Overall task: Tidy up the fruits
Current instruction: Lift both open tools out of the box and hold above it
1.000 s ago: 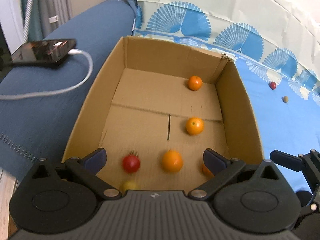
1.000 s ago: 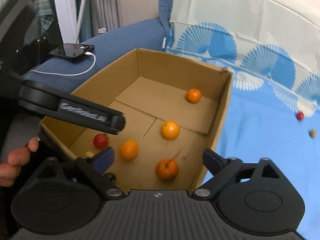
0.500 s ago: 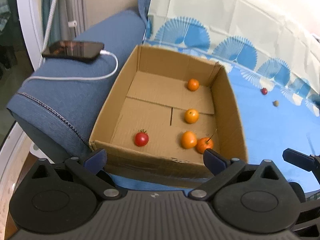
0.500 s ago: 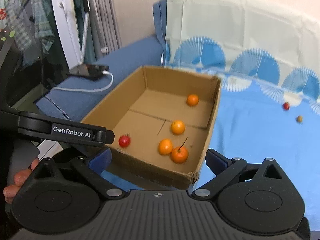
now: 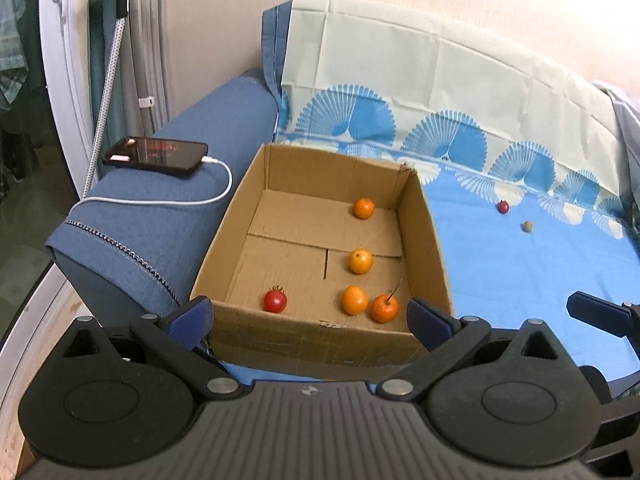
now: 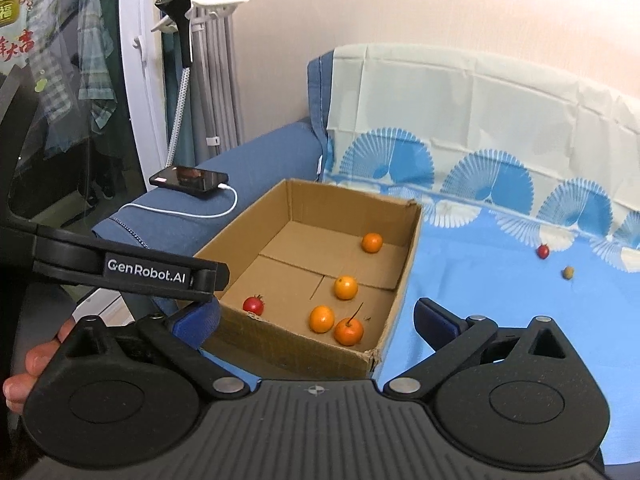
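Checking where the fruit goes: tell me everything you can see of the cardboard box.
The box is plain brown corrugated cardboard, open-topped, with low walls and a floor of folded flaps; its near right corner looks frayed. It sits upright on the blue sheet, against the sofa arm. Inside lie four orange fruits toward the right and one red fruit near the front. Neither tongs touch it.
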`<state>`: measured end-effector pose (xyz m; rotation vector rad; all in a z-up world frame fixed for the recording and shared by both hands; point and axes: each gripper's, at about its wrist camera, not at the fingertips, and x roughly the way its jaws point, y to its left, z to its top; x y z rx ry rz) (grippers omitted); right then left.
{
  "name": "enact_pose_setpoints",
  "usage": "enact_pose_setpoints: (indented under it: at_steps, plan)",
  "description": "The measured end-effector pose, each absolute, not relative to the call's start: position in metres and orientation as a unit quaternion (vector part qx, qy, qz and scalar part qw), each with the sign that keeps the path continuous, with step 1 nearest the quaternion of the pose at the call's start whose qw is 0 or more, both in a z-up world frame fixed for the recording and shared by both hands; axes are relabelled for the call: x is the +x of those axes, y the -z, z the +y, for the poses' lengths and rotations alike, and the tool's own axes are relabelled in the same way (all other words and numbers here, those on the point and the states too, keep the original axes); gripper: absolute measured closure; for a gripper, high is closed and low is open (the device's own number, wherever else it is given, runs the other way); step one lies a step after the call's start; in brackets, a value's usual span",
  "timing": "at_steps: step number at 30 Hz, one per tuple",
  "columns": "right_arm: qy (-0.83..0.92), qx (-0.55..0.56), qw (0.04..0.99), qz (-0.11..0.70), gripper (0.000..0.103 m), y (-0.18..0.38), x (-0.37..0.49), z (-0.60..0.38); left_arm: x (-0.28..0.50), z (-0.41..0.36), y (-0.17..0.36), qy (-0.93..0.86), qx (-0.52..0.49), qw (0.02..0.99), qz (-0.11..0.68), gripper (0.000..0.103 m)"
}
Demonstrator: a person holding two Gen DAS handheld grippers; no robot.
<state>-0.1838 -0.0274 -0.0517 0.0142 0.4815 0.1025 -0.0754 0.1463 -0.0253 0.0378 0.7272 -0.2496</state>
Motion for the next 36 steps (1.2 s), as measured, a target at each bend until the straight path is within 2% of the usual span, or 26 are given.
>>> enact_pose_setpoints:
  at_steps: [36]
  plan:
    - [-0.057, 0.042, 0.962, 0.263, 0.001, 0.066, -0.171, -0.036, -0.065, 0.143, 0.035, 0.109, 0.044, 0.918, 0.379, 0.0]
